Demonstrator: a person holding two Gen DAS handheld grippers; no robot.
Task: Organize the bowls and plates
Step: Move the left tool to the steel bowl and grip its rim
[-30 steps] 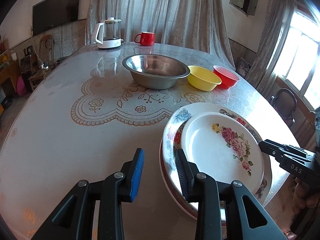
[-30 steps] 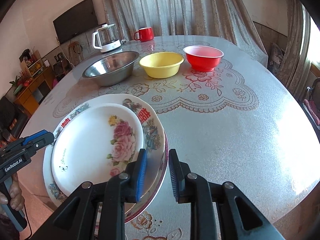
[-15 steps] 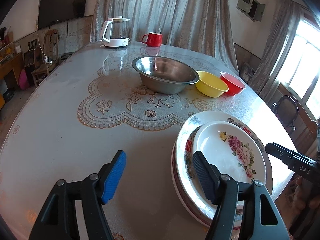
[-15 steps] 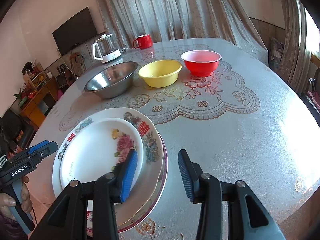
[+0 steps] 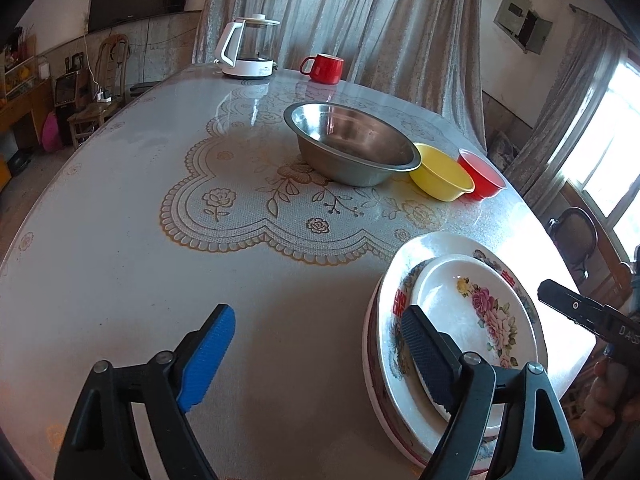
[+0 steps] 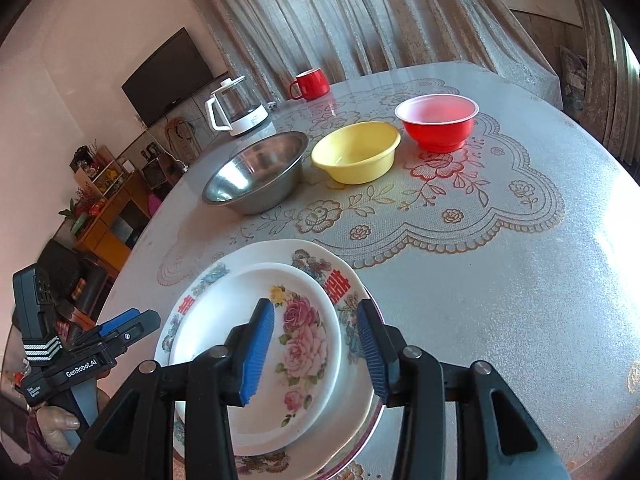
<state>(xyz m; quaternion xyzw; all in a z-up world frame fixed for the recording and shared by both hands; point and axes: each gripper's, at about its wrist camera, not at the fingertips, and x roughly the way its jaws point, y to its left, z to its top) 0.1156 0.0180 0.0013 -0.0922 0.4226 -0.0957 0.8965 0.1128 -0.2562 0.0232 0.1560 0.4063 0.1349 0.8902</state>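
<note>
Two grippers flank the plate stack [image 6: 256, 344], your landmark at the near edge of the tabletop [image 6: 500, 288]; your left gripper [image 5: 316, 356] has just been opening its jaws and they now stand wide, one pad over bare tabletop to the left of the stack, the other above the stack's near-left rim, pressing on nothing; your right gripper [image 6: 316, 356] has just been opening too and then steadied, its jaws partly spread above the stack's near-right side, the rose-painted small plate [image 6: 280, 360] showing between the pads but not pinched. That small plate lies on top of the stack, over a wider plate [image 6: 340, 280] with red characters and a flowered rim; at least one more rim shows beneath. Beyond the stack, across a lace-patterned mat [image 6: 460, 208], three bowls sit in a row: the steel bowl [image 6: 256, 176] straight behind it, the yellow bowl [image 6: 356, 152] just beside that, the red bowl [image 6: 438, 120] further right. Farthest from the stack stand a white kettle [image 6: 238, 112] and a red mug [image 6: 310, 84].
</note>
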